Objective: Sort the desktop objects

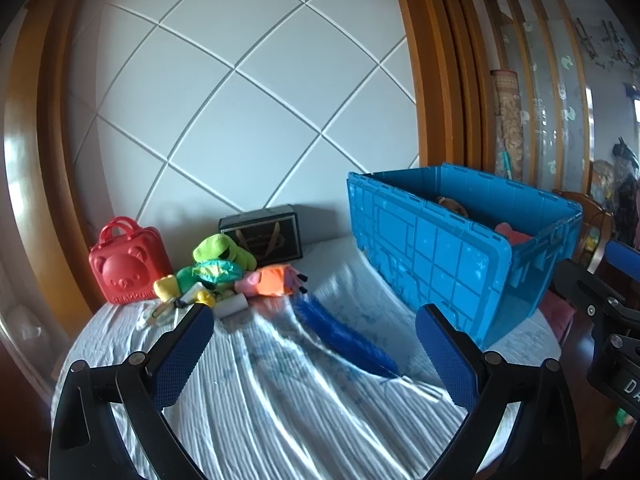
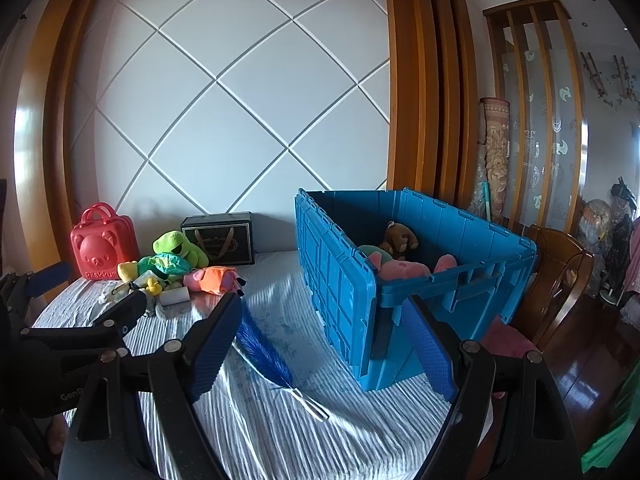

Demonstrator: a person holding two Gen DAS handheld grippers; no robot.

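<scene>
- Left hand-held gripper point(image 1: 314, 344) hangs released above the cloth-covered surface point(image 1: 280, 420).
- Right hand-held gripper point(image 2: 322, 340) is spread wide, empty.
- Blue feather duster point(image 2: 264, 350) lies between both, beside the blue crate point(image 2: 344, 280).

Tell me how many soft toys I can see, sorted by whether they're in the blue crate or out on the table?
In the blue crate: 2, a brown bear and a pink plush.
On the table: 2, a green frog and a pink-and-orange plush.
Total: 4
</scene>
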